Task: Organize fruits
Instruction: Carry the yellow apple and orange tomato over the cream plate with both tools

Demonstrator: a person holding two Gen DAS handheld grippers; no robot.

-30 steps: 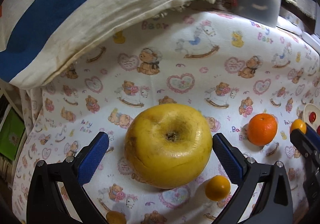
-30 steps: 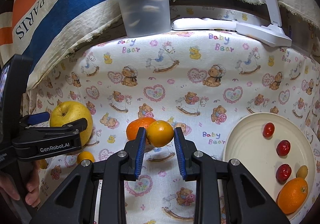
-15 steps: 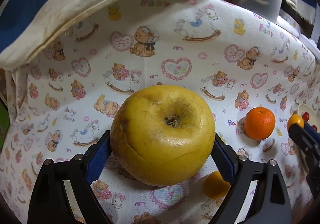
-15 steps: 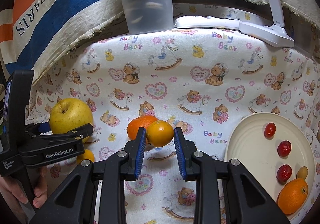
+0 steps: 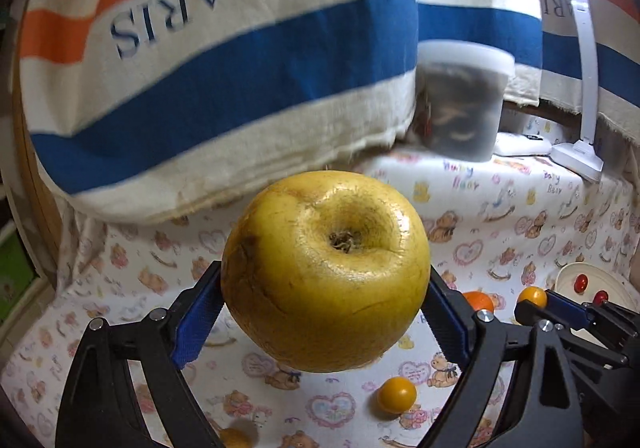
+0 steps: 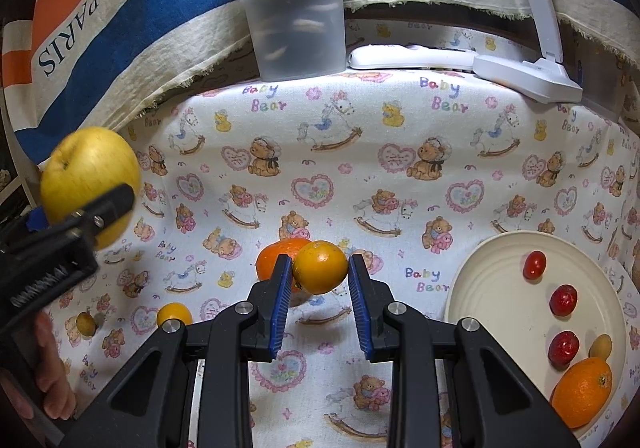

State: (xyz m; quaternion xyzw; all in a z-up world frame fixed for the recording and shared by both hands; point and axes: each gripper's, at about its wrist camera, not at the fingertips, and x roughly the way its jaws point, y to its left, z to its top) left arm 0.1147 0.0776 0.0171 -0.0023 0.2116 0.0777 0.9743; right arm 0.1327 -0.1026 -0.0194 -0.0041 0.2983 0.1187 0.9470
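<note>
**Both grippers loaded**

Left gripper [image 5: 325,312] clamps the big yellow apple [image 5: 325,272], held above the bear-print cloth [image 6: 360,168]. Right gripper [image 6: 319,290] pinches a small orange [image 6: 320,267], left of the white plate [image 6: 500,312].

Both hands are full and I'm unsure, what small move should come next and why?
Probably carry the small orange, gripped in the right gripper, rightward over the plate: sorted fruit already lies there, while the left gripper holds the yellow apple aloft.
</note>
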